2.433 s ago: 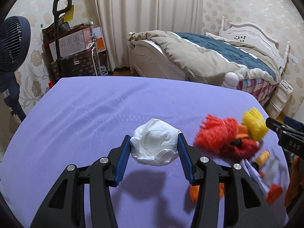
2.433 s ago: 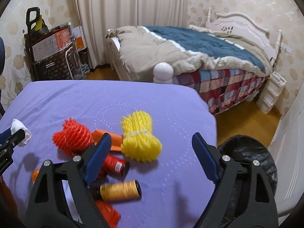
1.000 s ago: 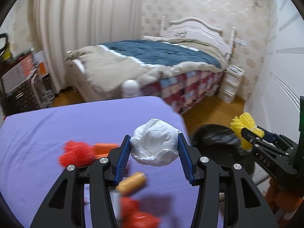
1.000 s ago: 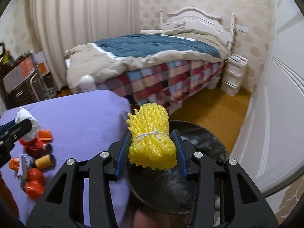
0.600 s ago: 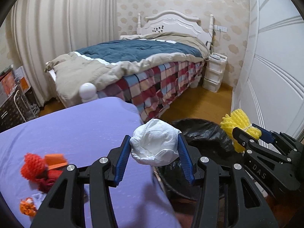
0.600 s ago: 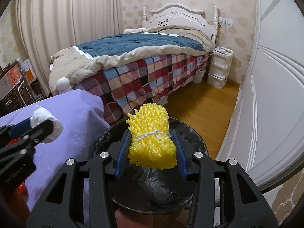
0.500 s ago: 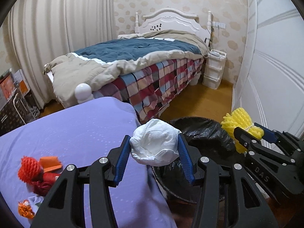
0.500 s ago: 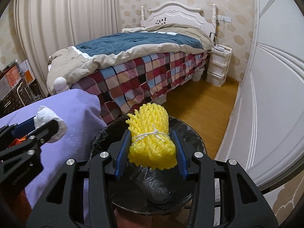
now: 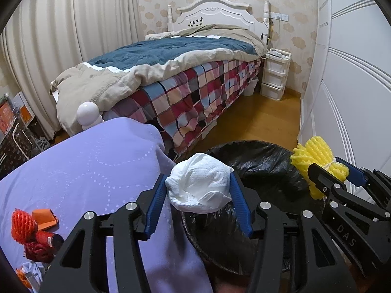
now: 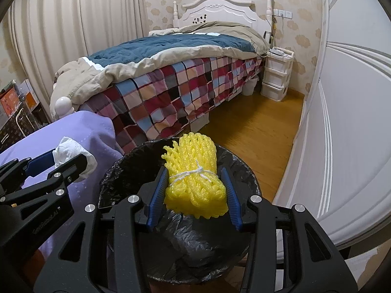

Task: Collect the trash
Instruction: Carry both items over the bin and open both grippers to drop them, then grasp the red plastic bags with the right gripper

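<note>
Yellow foam net (image 10: 195, 185) clamped in right gripper (image 10: 194, 194), now over bin (image 10: 114, 171); left gripper (image 9: 199, 196) still clamps tissue wad (image 9: 199, 183).

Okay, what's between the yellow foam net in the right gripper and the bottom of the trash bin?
Nothing solid. In the right wrist view the yellow foam net, clamped in the right gripper, hangs over the bin, with only open air and black liner below.

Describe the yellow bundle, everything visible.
The yellow bundle is foam fruit netting, folded and tied round its middle with white string. It looks soft and ribbed, frayed at the far end. The right tool clamps it between blue pads, above the black-lined bin. It touches nothing else.
</note>
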{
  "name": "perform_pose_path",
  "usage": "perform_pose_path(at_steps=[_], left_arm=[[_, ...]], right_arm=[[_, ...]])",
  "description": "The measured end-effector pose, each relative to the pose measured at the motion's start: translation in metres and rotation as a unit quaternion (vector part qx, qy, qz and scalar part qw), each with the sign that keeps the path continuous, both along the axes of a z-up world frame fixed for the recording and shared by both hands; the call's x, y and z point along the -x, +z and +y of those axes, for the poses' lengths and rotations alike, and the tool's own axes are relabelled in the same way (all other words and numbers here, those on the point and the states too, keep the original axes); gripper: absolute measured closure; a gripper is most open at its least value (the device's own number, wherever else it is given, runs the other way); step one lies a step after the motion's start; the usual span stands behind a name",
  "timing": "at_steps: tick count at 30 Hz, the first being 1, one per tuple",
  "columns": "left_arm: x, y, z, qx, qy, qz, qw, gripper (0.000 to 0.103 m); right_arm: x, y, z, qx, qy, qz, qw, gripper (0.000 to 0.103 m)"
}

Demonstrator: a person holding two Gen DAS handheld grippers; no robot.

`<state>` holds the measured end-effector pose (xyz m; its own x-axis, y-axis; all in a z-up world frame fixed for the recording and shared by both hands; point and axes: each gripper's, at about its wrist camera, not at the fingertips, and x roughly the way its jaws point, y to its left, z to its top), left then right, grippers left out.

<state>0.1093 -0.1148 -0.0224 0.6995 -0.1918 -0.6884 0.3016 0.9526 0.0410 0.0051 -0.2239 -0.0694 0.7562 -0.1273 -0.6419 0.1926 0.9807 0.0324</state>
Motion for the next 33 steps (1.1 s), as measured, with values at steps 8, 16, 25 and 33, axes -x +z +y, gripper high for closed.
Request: perform_pose_path(at_steps=[8,16,25,33], left_arm=[[-0.003,-0.005,0.003,-0.007,0.019,0.005,0.9998,0.027],[0.001,0.001,0.011,0.003,0.027,0.012,0.9995,0.024],[0.037,0.021,0.057,0.003,0.055,0.007,0.9984,0.024],[0.084,0.031,0.122,-0.003,0.104,0.004,0.9946,0.023]], right_arm=[[-0.002,-0.004,-0.007,-0.003,-0.017,0.001,1.000,0.046],[0.005,0.004,-0.006,0.006,-0.026,-0.005,1.000,0.032],[0.023,0.018,0.016,-0.018,-0.008,-0.011,1.000,0.020],[0.048,0.020,0.079,-0.021,0.068,-0.003,0.997,0.020]])
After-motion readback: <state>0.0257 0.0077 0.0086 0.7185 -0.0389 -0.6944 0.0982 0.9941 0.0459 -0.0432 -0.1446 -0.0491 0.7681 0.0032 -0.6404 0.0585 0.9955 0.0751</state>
